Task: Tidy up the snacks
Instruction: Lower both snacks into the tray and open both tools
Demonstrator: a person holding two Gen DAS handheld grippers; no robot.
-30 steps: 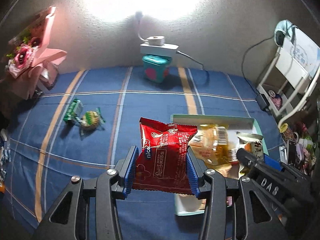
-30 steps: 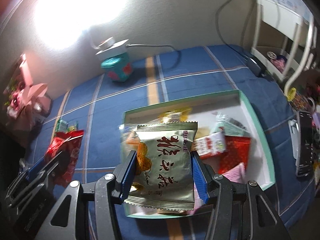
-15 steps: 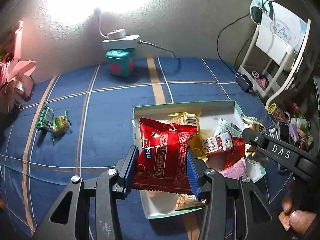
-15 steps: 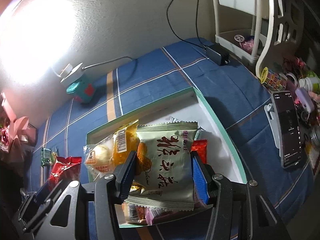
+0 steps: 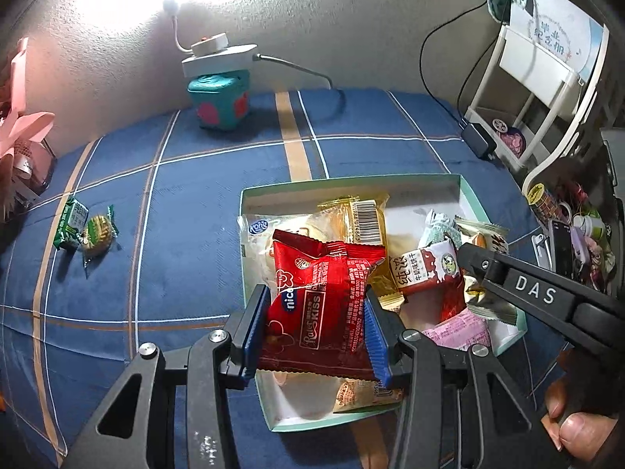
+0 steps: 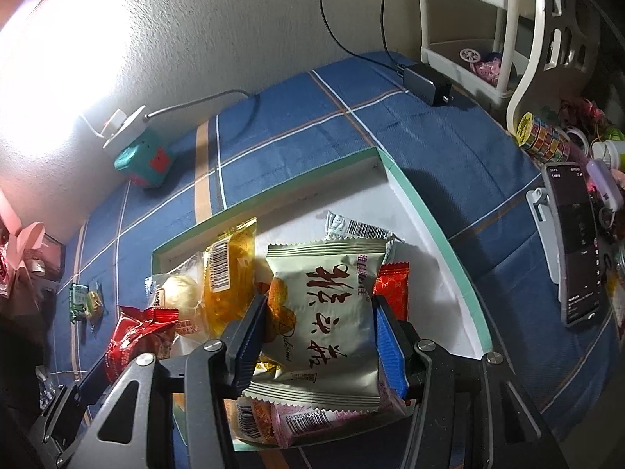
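Observation:
My left gripper is shut on a red snack packet, held over the left half of the white box with a green rim. My right gripper is shut on a silver-green snack packet, held above the same box. The box holds several wrapped snacks, among them a yellow cake packet and a red-and-white milk biscuit pack. In the left wrist view the right gripper's black arm reaches in from the right. Two green-wrapped snacks lie on the blue cloth at left.
A teal cube with a white power strip stands by the wall. A white shelf rack, a black charger, a phone and small clutter sit at the right. Pink wrapped flowers sit at the far left.
Both grippers have carried their packets rightward and a little lower, from the box's left edge to above its contents. The grips have not changed.

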